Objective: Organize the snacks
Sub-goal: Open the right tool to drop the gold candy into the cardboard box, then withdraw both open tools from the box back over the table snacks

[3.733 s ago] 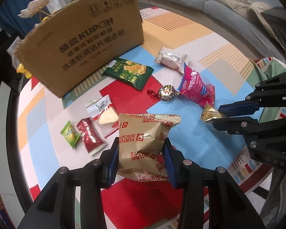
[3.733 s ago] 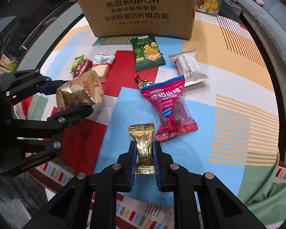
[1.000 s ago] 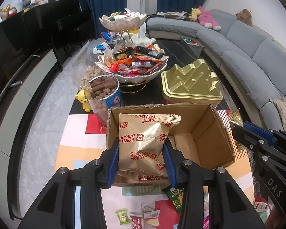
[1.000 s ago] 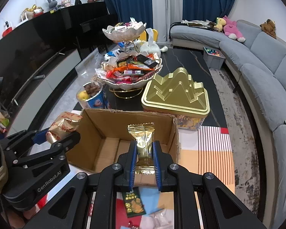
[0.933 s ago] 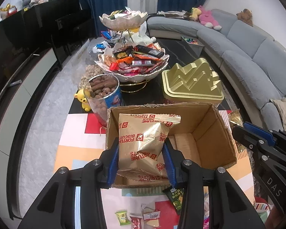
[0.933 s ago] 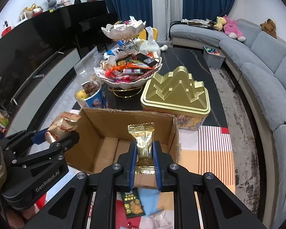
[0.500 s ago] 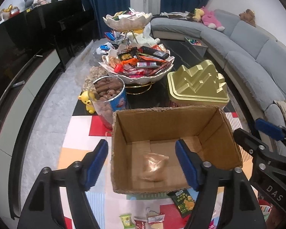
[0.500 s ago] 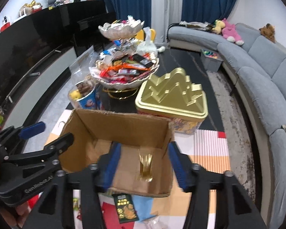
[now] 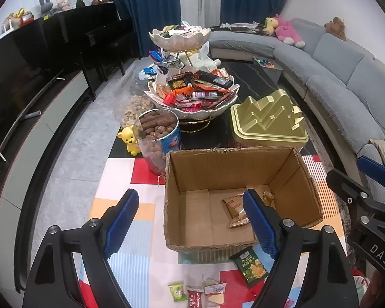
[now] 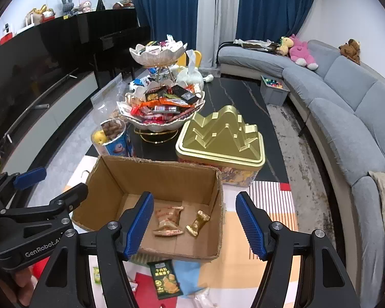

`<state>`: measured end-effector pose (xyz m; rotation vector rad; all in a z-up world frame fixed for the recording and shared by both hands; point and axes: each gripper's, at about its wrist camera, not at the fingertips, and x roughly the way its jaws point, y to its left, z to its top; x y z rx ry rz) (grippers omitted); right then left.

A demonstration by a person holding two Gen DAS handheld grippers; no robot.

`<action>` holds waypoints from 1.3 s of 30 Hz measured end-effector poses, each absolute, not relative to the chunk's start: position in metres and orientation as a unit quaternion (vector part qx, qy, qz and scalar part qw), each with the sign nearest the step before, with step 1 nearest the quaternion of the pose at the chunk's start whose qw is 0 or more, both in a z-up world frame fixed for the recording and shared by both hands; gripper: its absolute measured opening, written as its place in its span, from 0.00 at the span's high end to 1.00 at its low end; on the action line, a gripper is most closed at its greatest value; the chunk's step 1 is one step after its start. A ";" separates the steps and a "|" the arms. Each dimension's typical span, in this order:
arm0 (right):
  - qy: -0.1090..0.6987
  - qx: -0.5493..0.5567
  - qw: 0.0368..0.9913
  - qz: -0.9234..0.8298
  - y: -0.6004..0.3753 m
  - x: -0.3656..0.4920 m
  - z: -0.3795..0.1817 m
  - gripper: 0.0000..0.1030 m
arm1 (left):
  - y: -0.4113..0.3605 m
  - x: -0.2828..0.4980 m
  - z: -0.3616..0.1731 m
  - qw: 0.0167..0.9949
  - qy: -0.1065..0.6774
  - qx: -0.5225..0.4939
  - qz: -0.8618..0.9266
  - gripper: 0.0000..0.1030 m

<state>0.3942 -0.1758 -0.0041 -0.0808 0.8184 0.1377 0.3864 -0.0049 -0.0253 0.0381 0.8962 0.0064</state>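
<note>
An open cardboard box stands on the patterned table. Inside lie a tan biscuit packet and a small gold candy. My left gripper is open and empty, held above the box's near left. My right gripper is open and empty above the box's near right. A green snack packet lies in front of the box. Small snacks lie nearer me.
Behind the box stand a gold mountain-shaped tin, a tub of brown snacks and a tiered snack stand. A grey sofa curves along the right.
Both grippers carried their snacks from the table up over the box, then opened. The biscuit packet and the gold candy dropped into the box and now lie on its floor.
</note>
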 end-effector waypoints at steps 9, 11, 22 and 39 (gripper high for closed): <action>0.390 -0.031 0.918 0.064 -0.181 0.375 0.003 0.35 | -0.002 0.367 -0.014 0.905 0.425 0.016 0.004 0.19; 0.390 -0.029 0.918 0.066 -0.181 0.370 0.004 0.35 | -0.002 0.361 -0.012 0.907 0.422 0.015 0.004 0.19; 0.389 -0.028 0.918 0.070 -0.185 0.345 -0.001 0.35 | -0.007 0.334 -0.011 0.908 0.419 0.021 0.003 0.19; 0.405 -0.029 0.911 0.063 -0.196 0.302 -0.033 0.35 | -0.014 0.292 -0.052 0.895 0.445 0.033 -0.006 0.19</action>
